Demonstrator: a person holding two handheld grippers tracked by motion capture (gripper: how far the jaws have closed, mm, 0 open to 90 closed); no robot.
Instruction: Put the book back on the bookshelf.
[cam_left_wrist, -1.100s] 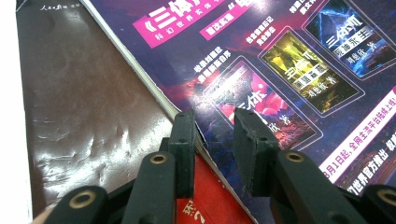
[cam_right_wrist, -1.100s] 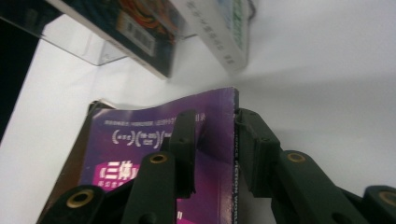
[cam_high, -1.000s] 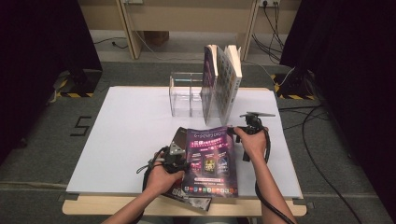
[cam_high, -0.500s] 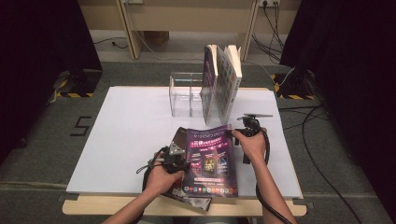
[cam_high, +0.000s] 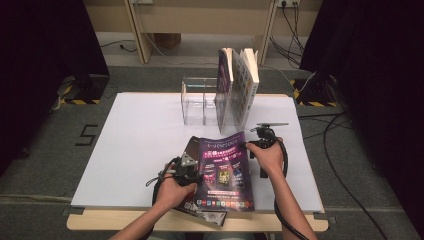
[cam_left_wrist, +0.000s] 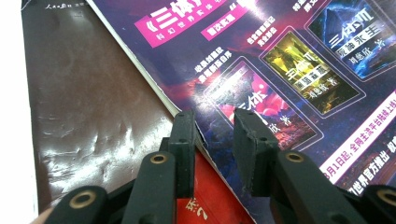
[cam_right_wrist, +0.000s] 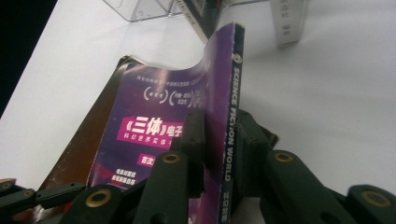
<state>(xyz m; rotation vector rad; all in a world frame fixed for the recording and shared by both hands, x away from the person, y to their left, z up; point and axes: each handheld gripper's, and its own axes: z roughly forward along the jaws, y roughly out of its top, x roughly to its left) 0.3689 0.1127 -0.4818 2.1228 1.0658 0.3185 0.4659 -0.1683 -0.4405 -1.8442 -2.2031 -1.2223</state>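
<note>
While flat on white table (cam_high: 130, 150):
Right tongs (cam_right_wrist: 219, 140): just closed, clamping glossy purple magazine (cam_high: 225, 170) spine.
Left tongs (cam_left_wrist: 212, 140): narrow gap, astride magazine's edge.

Open table on the left and far left; the middle and far centre are taken up.

The white table (cam_high: 135, 150) lies bare across its whole left half and along the right edge past the right gripper (cam_high: 248, 146). The purple magazine (cam_high: 225, 172) covers the near centre, with a dark brown one (cam_left_wrist: 84, 102) under its left side. Behind it, the clear acrylic rack (cam_high: 197, 102) and two upright books (cam_high: 239, 87) block the far centre, with a narrow bare strip between them and the magazine.
</note>
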